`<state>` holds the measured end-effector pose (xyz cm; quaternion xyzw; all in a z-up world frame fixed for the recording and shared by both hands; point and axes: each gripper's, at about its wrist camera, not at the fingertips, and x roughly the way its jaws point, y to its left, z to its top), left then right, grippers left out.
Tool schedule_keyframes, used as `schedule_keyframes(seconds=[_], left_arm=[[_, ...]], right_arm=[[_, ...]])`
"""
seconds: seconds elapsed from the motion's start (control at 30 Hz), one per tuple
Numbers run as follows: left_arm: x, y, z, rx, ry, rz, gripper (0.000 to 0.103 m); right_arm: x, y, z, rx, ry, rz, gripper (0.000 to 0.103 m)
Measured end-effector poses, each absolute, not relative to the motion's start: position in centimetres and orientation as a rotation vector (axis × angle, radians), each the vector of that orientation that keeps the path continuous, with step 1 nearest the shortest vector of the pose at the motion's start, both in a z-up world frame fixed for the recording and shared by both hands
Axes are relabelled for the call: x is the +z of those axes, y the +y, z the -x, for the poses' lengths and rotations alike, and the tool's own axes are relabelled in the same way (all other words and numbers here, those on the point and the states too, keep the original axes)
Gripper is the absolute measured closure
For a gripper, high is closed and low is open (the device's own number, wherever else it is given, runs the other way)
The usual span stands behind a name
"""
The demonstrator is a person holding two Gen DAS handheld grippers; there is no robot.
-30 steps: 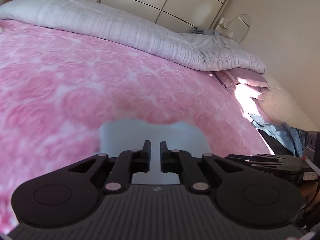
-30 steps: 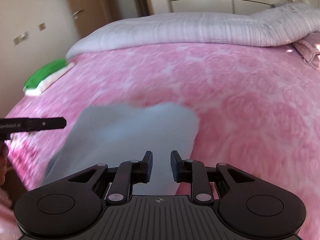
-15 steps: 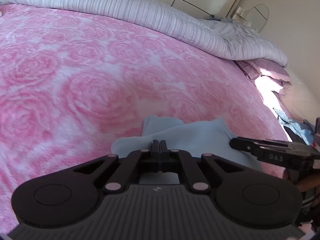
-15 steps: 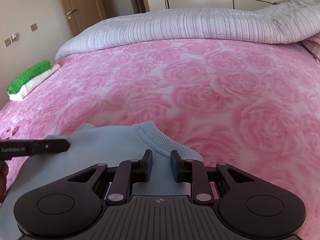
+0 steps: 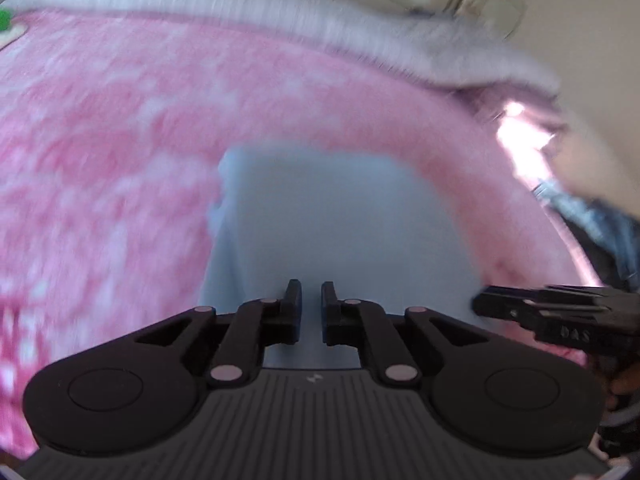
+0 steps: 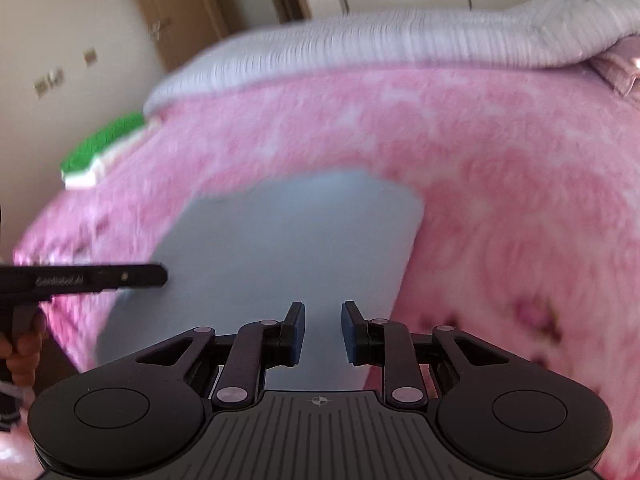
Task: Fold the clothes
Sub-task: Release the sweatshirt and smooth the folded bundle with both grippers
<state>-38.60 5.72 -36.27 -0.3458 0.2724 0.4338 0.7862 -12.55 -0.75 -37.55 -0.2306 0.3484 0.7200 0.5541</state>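
A light blue garment [image 5: 332, 220] lies flat on the pink rose-pattern bedspread [image 5: 100, 160]; it also shows in the right wrist view [image 6: 288, 248]. Both views are motion-blurred. My left gripper [image 5: 311, 300] is open with a small gap and empty, above the garment's near edge. My right gripper [image 6: 323, 322] is open and empty, above the near part of the garment. The right gripper shows in the left wrist view [image 5: 560, 312], and the left gripper shows in the right wrist view [image 6: 100, 278], each beside the garment.
A grey striped duvet [image 6: 400, 40] is bunched along the far side of the bed. A green and white folded item [image 6: 104, 148] sits at the bed's left corner. Blue denim clothing [image 5: 600, 220] lies off the bed's right edge. Wardrobe doors stand behind.
My left gripper, shut half a second ago, has opened. Both grippers have pulled back and up. The garment now lies as a flat panel with its ribbed collar no longer showing.
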Motion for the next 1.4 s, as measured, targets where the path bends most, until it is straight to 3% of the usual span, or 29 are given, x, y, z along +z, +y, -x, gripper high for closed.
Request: schedule_keyframes(seconds=[0.17,0.3,0.53,0.6,0.67,1.07,1.4], left_arm=[[-34.8,3.3,38.6,0.984,0.608,0.711,0.098],[-33.7,1.0,38.2,0.990,0.619,0.654,0.092],[-34.0,-2.2,36.0,1.048,0.758,0.581,0.089],[-33.2,-3.1,35.6,1.060,0.771,0.545,0.083],[-32.5,-3.8,35.3,1.066,0.773,0.525,0.077],[-30.6,-8.1,34.7,1.095,0.792,0.449,0.065],[-29.4,-11.7,35.2,1.110,0.783,0.371,0.058]], right_arm=[[-36.6,-2.9,14.0,1.651,0.769,0.589,0.078],[-34.7,-5.4,14.4,1.671,0.750,0.540,0.078],[-35.8,-7.5,15.7,1.640,0.780,0.590,0.076],[-35.1,-7.9,15.7,1.632,0.769,0.592,0.070],[-34.7,-8.6,15.7,1.623,0.752,0.592,0.054],[-32.6,-12.6,16.5,1.575,0.741,0.549,0.030],[-31.0,-16.0,18.7,1.564,0.655,0.584,0.025]])
